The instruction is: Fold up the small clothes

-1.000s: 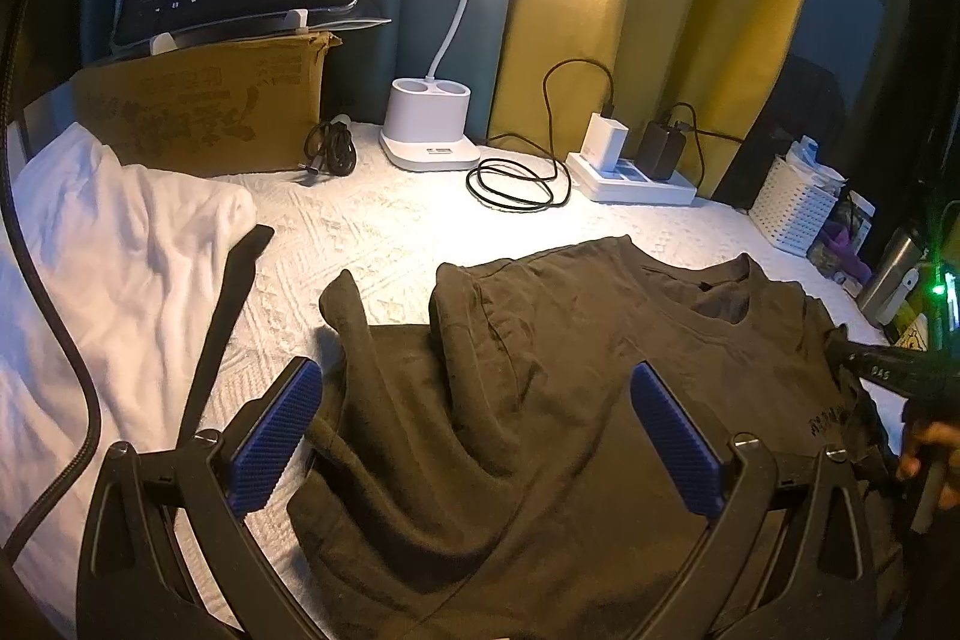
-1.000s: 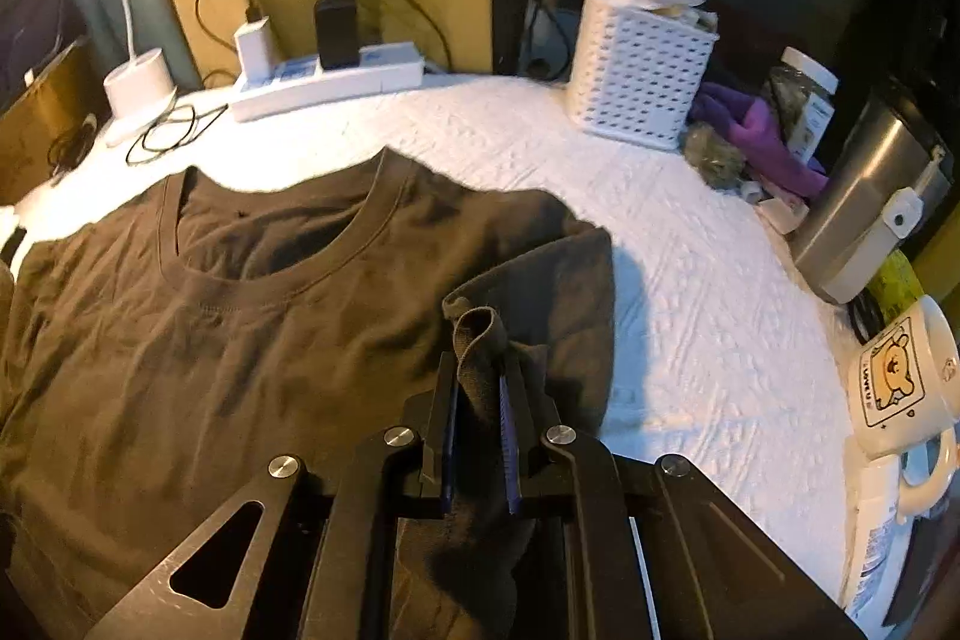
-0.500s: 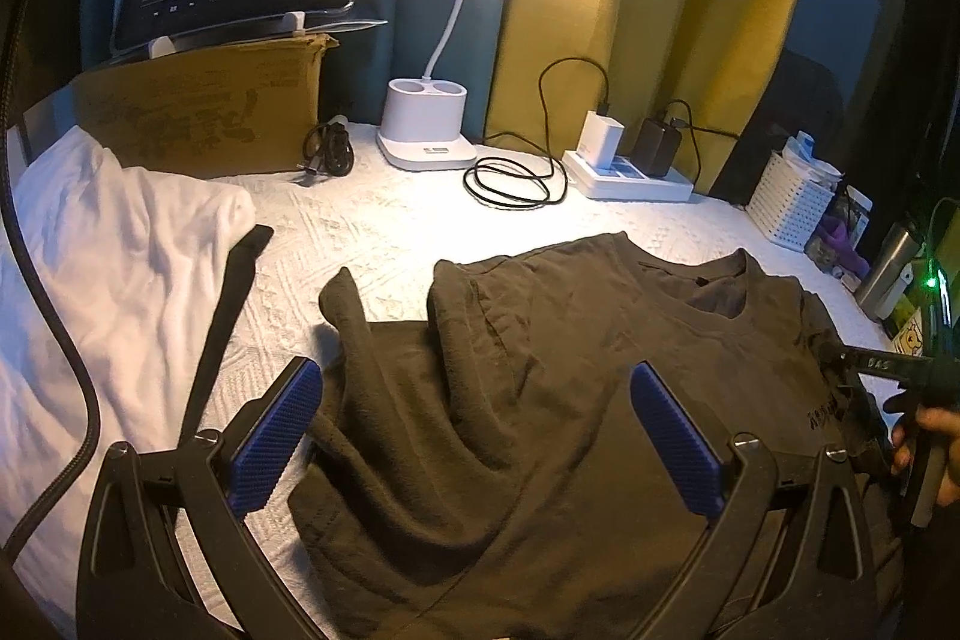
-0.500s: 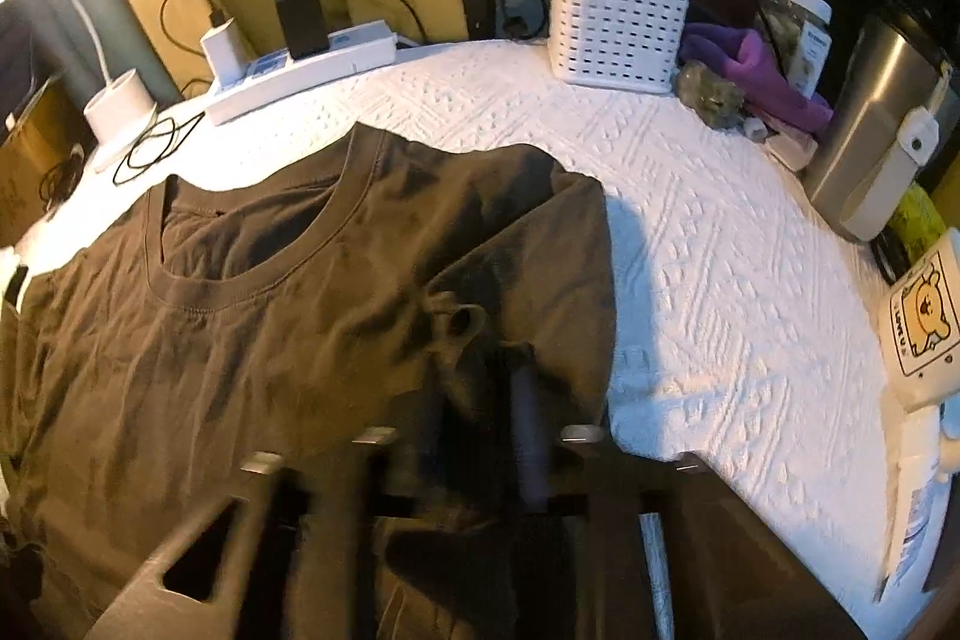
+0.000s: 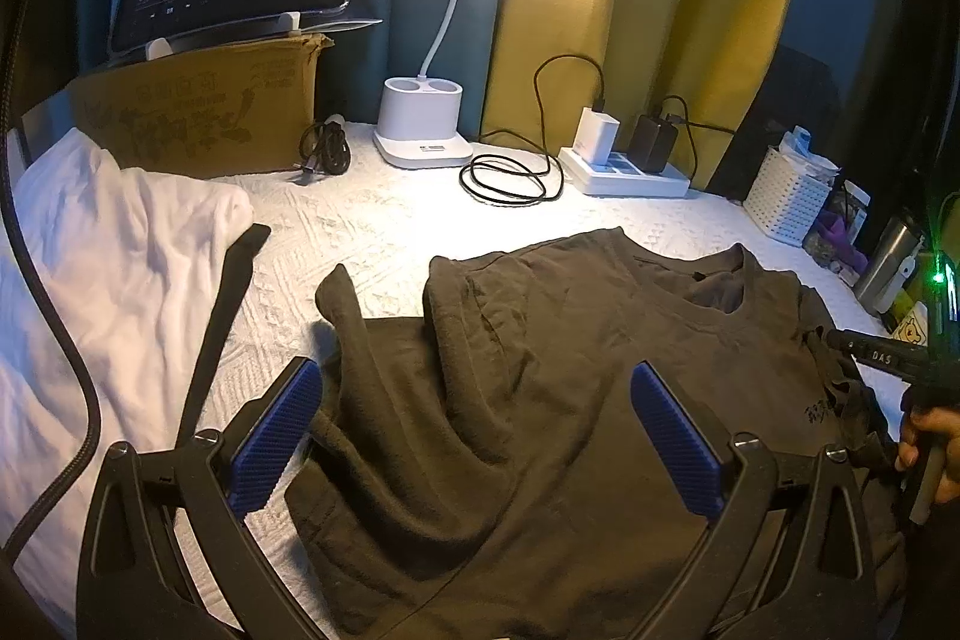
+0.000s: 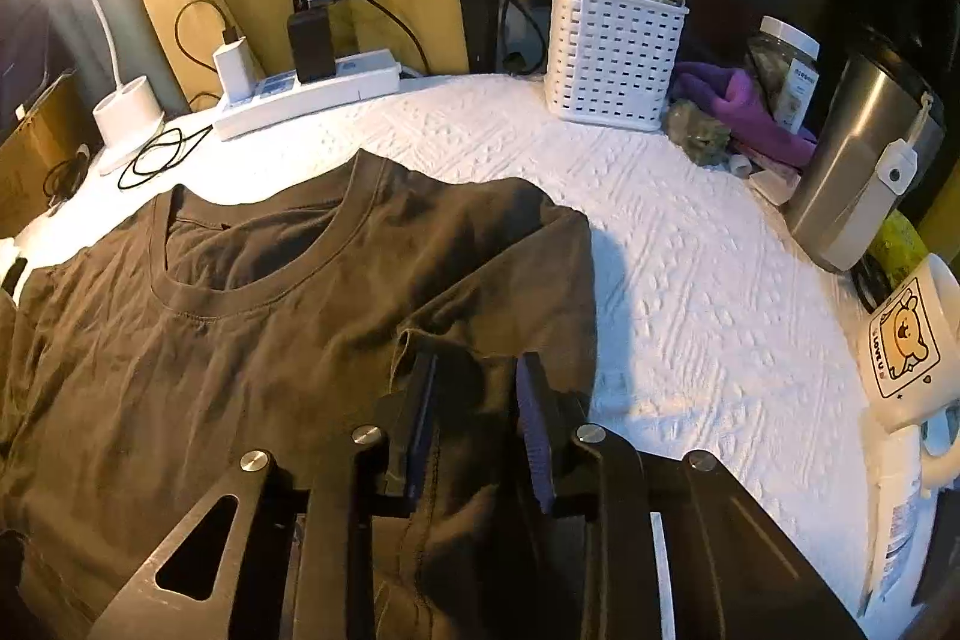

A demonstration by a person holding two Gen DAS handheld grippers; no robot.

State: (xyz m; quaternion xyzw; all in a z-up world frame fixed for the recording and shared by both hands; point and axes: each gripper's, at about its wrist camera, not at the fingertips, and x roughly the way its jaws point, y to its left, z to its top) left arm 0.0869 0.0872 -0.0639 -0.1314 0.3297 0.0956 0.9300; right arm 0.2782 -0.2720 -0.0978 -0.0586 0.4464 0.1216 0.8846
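Note:
A dark brown T-shirt (image 5: 540,316) lies front up on the white textured cover (image 5: 384,232), its left side bunched in folds. My left gripper (image 5: 474,382) hovers over that bunched side, open wide with nothing between its blue pads. In the right wrist view the T-shirt (image 6: 240,340) shows its neckline, with the right sleeve (image 6: 510,244) folded inward. My right gripper (image 6: 474,370) sits low over the sleeve; its jaws are closing, cloth lies between them, and a gap still shows at the pads. A hand (image 5: 924,436) holds that right gripper (image 5: 870,355) at the left view's edge.
A white garment (image 5: 108,250) and a black strap (image 5: 222,316) lie at the left. Along the back stand a cardboard box (image 5: 198,112) with a tablet, a lamp base (image 5: 420,124), a coiled cable (image 5: 510,178) and a power strip (image 6: 306,94). A white basket (image 6: 612,52), steel tumbler (image 6: 852,172) and mug (image 6: 906,340) crowd the right.
The right gripper was shut on a raised fold of the sleeve, let it go and spread, and now stands narrower again. The sleeve fold has dropped flat. The left gripper has not moved.

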